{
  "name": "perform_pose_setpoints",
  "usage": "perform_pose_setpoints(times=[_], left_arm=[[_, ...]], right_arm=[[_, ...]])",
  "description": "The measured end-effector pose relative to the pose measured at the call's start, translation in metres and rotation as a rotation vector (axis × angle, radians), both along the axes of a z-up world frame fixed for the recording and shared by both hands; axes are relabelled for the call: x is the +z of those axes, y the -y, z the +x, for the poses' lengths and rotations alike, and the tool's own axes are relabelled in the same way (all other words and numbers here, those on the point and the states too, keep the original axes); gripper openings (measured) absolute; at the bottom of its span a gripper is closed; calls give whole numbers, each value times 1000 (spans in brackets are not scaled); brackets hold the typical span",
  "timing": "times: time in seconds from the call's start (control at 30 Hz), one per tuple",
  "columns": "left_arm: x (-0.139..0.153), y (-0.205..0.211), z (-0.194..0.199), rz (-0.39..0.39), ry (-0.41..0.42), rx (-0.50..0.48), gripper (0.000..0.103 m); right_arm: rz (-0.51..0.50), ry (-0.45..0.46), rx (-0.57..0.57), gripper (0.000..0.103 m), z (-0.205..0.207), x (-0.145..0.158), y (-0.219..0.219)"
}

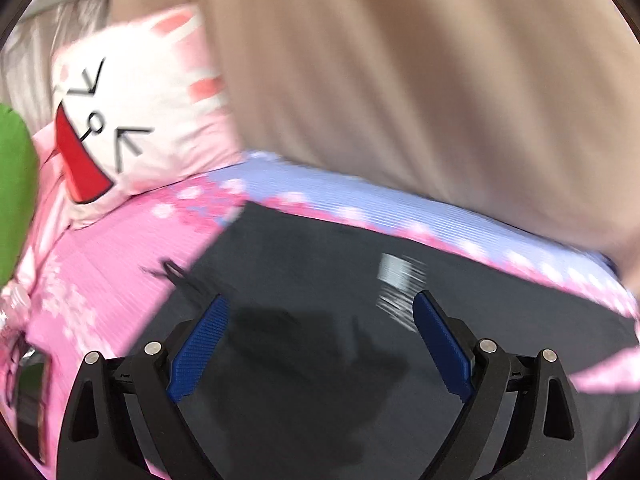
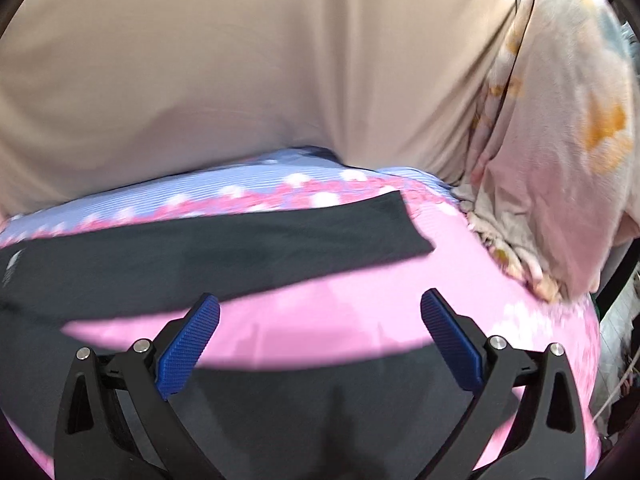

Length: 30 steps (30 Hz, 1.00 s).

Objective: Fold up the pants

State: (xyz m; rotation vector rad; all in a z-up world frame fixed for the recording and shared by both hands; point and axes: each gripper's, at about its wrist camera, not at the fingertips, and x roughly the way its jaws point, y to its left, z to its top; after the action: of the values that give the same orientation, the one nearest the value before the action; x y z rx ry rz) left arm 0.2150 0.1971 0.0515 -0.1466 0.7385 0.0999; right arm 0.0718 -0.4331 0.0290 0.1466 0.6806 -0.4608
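Observation:
Dark grey pants (image 1: 312, 272) lie flat on a pink bed sheet (image 1: 100, 256). In the left wrist view their waist end shows a white label (image 1: 400, 276) and a drawstring (image 1: 176, 276). My left gripper (image 1: 320, 304) is open and empty just above the waist. In the right wrist view the two legs (image 2: 208, 248) spread apart with pink sheet (image 2: 320, 320) between them. My right gripper (image 2: 320, 300) is open and empty above the near leg (image 2: 320, 408).
A beige wall or headboard (image 1: 400, 80) rises behind the bed. A white cat-face pillow (image 1: 132, 120) and a green object (image 1: 12, 192) lie at the left. A crumpled floral blanket (image 2: 560, 152) is piled at the right. The bed's edge drops off at far right (image 2: 596, 360).

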Motion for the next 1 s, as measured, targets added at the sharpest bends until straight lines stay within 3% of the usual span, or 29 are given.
perform_pose_setpoints(times=[0.1, 0.23, 0.33, 0.4, 0.47, 0.5, 0.53, 0.57, 0.6, 0.67, 0.83, 1.0], left_arm=[[-11, -37, 74, -11, -93, 64, 91], [-42, -69, 145, -91, -229, 127, 91], [-74, -87, 180, -142, -342, 185, 91], [-86, -91, 190, -158, -361, 221, 91], [-86, -86, 193, -129, -335, 209, 82], [-86, -82, 196, -81, -336, 212, 66], [-85, -80, 197, -52, -337, 213, 55], [-84, -78, 196, -41, -332, 193, 44], [-81, -76, 195, -54, -328, 162, 28], [-73, -78, 189, -88, -316, 154, 24], [-25, -84, 147, -159, -217, 104, 22], [41, -98, 65, -228, -109, 18, 22]], right_arm=[[76, -26, -56, 98, 42, -5, 52], [182, -63, -153, 98, 91, -22, 106], [256, -91, -210, 98, 118, -37, 133], [299, -108, -234, 98, 130, -48, 145], [337, -118, -239, 98, 139, -57, 150], [359, -123, -226, 98, 144, -62, 149], [358, -132, -221, 88, 147, -65, 149], [314, -154, -219, 67, 152, -67, 144], [274, -165, -214, 60, 153, -66, 139], [288, -150, -143, 9, 153, -64, 133], [267, -30, -95, 8, 122, -19, 116], [220, 124, 42, 8, 46, 42, 87]])
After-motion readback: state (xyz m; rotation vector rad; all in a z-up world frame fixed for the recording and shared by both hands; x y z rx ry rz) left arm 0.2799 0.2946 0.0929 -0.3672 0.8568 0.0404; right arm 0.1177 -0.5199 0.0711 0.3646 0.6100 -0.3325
